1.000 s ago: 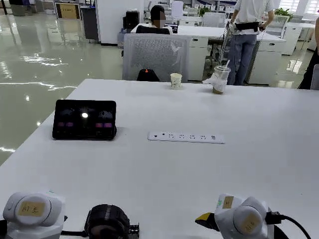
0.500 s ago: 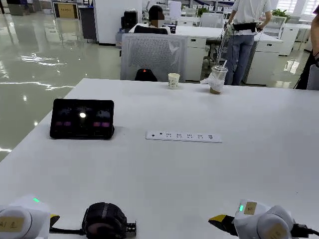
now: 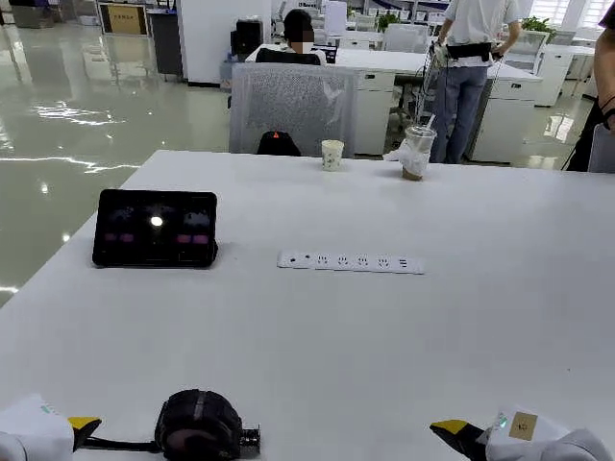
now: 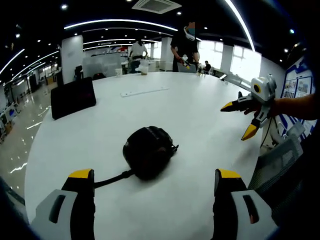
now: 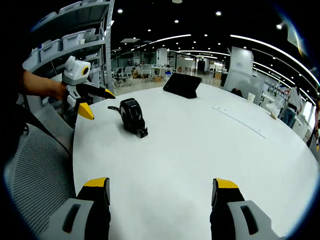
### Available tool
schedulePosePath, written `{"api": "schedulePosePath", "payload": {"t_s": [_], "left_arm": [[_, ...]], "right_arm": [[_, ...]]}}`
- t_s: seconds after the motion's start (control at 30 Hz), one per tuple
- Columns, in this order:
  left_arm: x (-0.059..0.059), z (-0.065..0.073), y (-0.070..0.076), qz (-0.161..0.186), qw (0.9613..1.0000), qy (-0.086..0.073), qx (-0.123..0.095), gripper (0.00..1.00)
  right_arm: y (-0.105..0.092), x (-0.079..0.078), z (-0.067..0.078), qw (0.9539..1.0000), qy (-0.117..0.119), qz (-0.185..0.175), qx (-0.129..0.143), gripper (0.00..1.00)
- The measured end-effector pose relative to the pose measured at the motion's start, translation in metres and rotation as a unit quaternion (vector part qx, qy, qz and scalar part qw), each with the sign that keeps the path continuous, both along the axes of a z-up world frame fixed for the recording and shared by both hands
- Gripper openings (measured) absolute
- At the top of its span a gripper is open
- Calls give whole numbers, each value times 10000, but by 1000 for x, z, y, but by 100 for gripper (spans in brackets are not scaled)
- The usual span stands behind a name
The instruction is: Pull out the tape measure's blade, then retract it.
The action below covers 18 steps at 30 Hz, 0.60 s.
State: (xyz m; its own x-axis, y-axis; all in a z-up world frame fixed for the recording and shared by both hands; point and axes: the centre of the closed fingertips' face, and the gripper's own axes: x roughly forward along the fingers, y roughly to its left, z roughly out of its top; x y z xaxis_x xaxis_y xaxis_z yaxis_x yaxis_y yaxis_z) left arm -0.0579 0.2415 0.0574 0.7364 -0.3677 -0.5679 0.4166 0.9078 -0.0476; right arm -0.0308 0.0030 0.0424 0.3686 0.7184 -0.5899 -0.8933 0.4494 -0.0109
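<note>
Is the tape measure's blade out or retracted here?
Retracted: the tape measure shows only its end hook at the case mouth, no blade drawn out.

Tabletop as I see it:
- Tape measure: on the near edge, left of centre, just ahead of my left tongs.
- Right tongs: over the near edge, well apart to the right.
- Tablet: mid-depth, left side.
- Power strip: flat at centre, right of the tablet.
- Paper cup: far edge, with the plastic cup to its right.
- Chair: behind the far edge.
</note>
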Motion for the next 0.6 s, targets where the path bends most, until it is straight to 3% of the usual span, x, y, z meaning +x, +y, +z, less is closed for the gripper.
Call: {"api": "schedulePosePath", "payload": {"t_s": [0.33, 0.6], "left_arm": [[-9, 12, -10, -347, 9988, -335, 19, 99], [-13, 14, -4, -254, 9989, -392, -7, 99]], "right_arm": [[-3, -8, 7, 9997, -133, -86, 187, 90], [-6, -14, 12, 9991, -195, -193, 330, 95]]}}
